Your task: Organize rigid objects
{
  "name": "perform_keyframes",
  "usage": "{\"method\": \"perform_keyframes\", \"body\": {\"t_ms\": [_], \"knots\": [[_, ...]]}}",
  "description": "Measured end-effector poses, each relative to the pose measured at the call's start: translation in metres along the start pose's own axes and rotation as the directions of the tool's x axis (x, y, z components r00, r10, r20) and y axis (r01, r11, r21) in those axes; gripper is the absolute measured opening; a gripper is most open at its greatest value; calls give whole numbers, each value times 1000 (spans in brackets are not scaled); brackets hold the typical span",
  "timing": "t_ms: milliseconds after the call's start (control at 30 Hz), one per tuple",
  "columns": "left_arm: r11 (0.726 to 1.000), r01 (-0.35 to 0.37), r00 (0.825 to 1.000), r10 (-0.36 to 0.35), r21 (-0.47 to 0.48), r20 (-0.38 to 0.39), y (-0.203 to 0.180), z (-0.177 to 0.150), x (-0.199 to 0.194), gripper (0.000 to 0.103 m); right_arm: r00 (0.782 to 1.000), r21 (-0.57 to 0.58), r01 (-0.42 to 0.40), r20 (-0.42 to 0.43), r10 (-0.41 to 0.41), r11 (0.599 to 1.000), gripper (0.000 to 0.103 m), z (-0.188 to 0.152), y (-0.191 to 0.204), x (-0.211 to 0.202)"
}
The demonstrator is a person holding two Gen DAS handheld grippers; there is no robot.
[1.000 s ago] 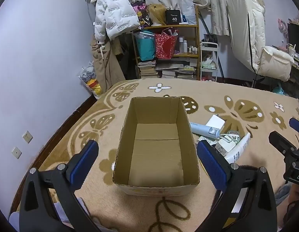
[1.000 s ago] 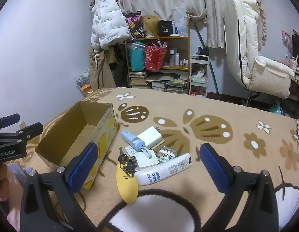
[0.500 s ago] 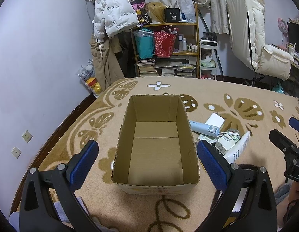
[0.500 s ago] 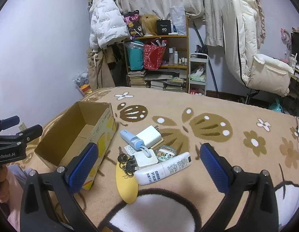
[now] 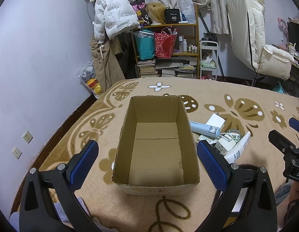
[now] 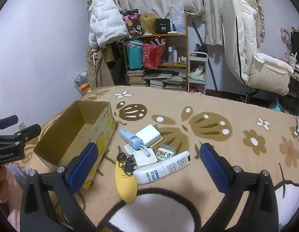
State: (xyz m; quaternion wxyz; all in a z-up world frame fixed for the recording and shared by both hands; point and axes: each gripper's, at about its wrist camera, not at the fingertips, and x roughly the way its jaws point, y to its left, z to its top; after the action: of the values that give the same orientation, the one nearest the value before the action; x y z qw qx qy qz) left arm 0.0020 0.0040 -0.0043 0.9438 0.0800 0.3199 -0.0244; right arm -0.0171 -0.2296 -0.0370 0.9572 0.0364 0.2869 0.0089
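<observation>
Hovering wide-spread and unladen, left gripper (image 5: 147, 162) faces cardboard box (image 5: 156, 188), right gripper (image 6: 147, 164) above clutter.

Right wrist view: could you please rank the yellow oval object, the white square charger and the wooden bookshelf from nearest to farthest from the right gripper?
1. Yellow oval object, low on the blanket, between the right gripper fingers.
2. White square charger, mid-pile, beyond it.
3. Wooden bookshelf, against the far wall.

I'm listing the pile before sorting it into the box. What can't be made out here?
- Keys, right wrist view: count unclear, tangled.
- Flat item under the white charger: mostly covered.
- Pile, left wrist view: part hidden behind left gripper finger and cardboard box wall.
</observation>
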Motion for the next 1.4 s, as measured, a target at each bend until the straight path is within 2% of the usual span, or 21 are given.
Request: {"method": "perform_keyframes", "body": {"t_ms": [767,1400], "knots": [[1000,-1,1000,1,0,-3,0,-1,0,101,1000,-2,7,-14,-8,1000,103,-12,5,12],[1000,-3,1000,3,5,-7,-2,-2,0,101,1000,3,9,-10,-9,1000,103,-9,9,8]]}}
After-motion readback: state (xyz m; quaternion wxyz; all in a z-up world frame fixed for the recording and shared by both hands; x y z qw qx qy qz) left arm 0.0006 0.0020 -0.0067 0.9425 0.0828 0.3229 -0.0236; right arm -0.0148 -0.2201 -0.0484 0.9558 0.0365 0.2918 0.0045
